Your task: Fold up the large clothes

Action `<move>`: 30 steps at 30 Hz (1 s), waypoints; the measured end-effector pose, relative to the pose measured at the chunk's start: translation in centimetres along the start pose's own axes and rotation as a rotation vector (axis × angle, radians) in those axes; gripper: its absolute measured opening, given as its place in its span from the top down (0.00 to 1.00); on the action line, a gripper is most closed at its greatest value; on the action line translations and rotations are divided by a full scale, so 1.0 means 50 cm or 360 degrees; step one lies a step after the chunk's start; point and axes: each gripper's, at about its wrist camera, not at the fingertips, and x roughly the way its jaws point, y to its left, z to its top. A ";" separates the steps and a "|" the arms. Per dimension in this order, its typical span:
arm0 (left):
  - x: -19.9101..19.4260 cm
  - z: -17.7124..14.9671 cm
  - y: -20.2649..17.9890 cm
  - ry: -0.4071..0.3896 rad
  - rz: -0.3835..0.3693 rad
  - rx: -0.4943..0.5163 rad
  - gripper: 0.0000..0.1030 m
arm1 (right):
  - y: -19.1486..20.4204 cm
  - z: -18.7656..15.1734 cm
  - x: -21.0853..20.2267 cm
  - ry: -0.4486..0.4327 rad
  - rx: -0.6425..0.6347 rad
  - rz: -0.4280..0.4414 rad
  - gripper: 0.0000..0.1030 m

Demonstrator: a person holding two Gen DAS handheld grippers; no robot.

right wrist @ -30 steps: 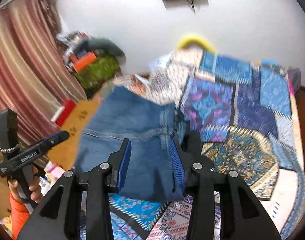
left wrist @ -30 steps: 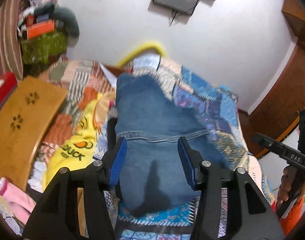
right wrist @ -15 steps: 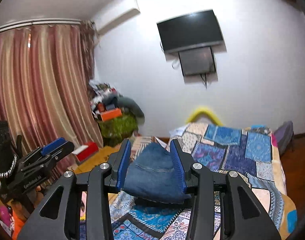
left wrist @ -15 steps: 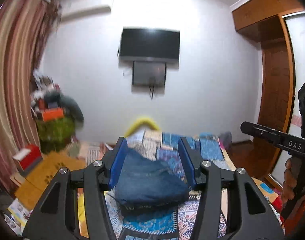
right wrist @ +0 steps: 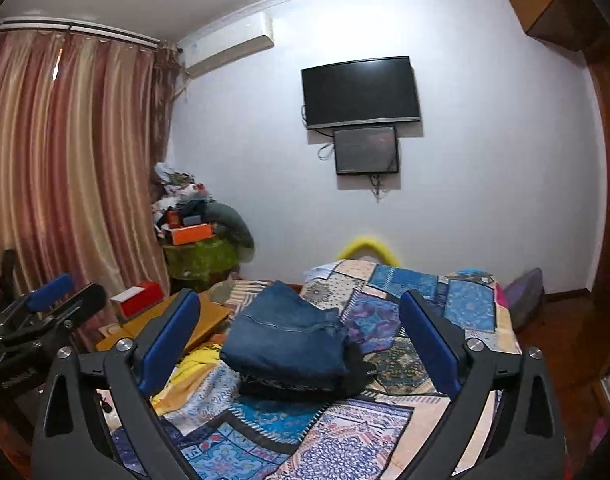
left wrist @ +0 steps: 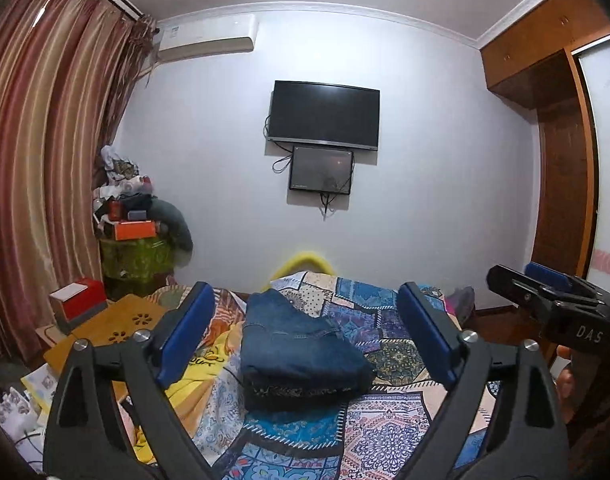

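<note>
A folded pair of blue jeans (left wrist: 293,344) lies in a neat stack on the patchwork quilt of the bed (left wrist: 385,412); it also shows in the right wrist view (right wrist: 285,340). A darker garment edge shows under the jeans. My left gripper (left wrist: 305,336) is open wide, empty, held back from and above the bed. My right gripper (right wrist: 301,340) is also open wide and empty, held back from the bed. Each gripper shows at the edge of the other's view.
A yellow duck-print cloth (left wrist: 201,364) lies left of the jeans. A wooden lap table (left wrist: 105,332) and a red box (left wrist: 79,304) stand at the left, with a cluttered green stand (left wrist: 137,256) behind. A TV (left wrist: 323,114) hangs on the wall. A wooden wardrobe (left wrist: 561,200) stands at the right.
Both grippers have pulled back and up from the folded jeans, and their jaws have opened wider. The jeans stay on the bed.
</note>
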 end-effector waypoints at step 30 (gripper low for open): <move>0.002 -0.024 -0.018 0.0055 0.0023 0.0022 0.01 | 0.015 -0.011 -0.024 0.0008 -0.0055 -0.0013 0.00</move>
